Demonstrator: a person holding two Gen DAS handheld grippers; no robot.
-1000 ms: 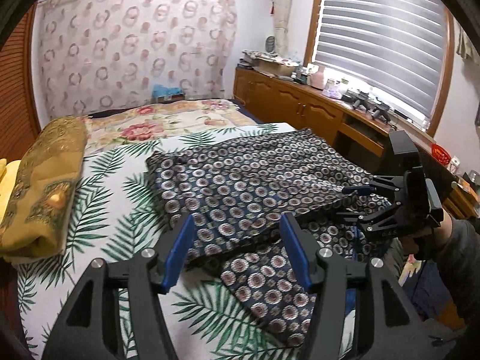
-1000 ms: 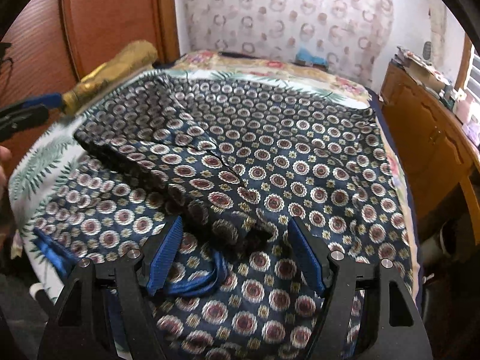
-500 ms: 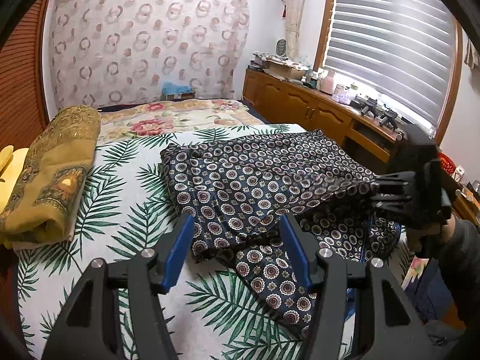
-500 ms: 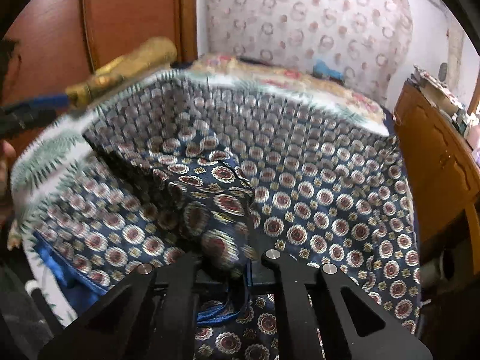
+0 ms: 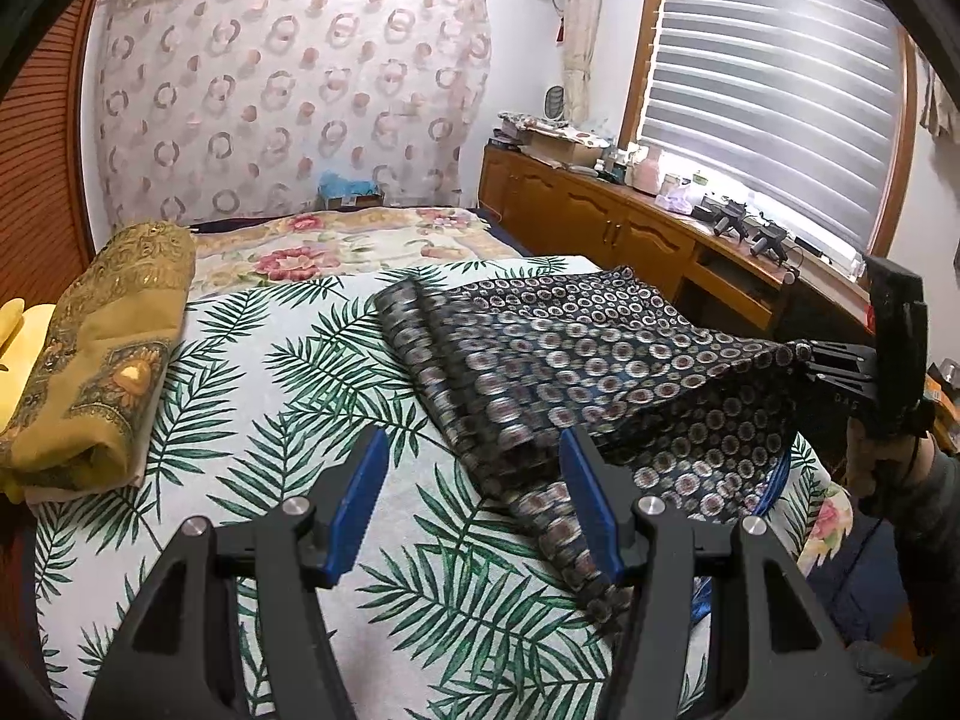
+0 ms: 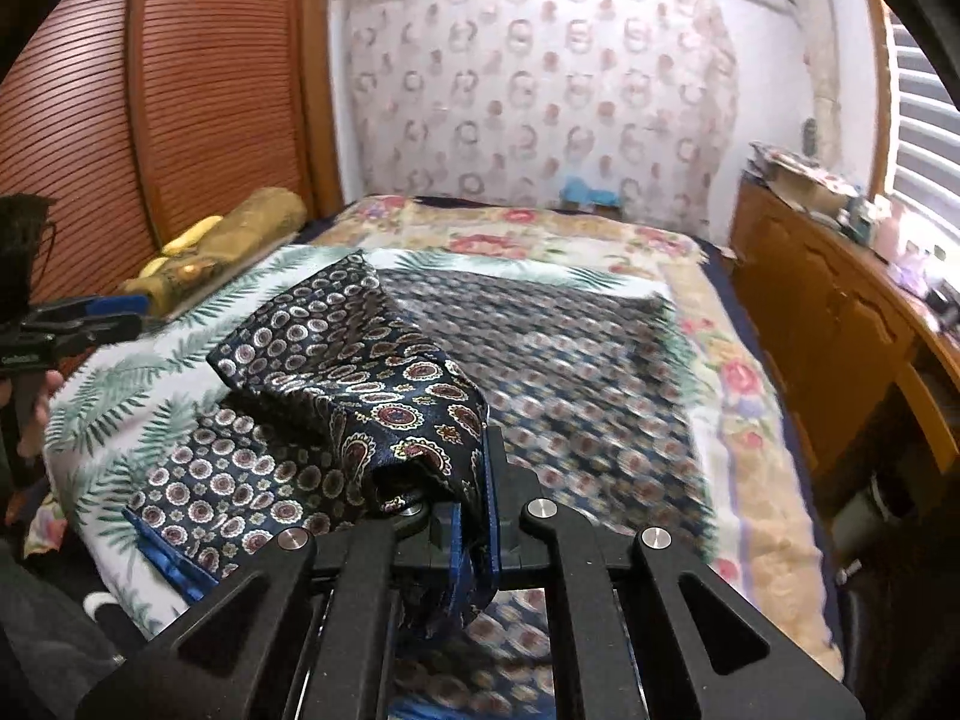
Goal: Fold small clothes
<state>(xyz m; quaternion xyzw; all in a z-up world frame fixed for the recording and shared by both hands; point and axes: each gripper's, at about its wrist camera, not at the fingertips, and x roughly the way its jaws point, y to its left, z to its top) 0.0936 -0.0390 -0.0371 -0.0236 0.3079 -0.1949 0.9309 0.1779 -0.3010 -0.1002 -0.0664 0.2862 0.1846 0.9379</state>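
Note:
A dark navy garment with a round medallion print lies on the palm-leaf bedspread. My right gripper is shut on a bunched edge of the garment and holds it lifted above the bed. In the left wrist view the right gripper is at the right with the cloth stretched up to it. My left gripper is open and empty, its blue pads over the bedspread and the garment's near fold. It also shows at the left edge of the right wrist view.
A folded golden cloth lies at the bed's left side beside a wooden slatted door. A wooden cabinet with clutter runs along the right under a blinded window. A floral quilt covers the far bed.
My right gripper closed on the garment's edge and lifted it up and to the right, pulling the cloth taut. My left gripper stayed open and drew back and upward.

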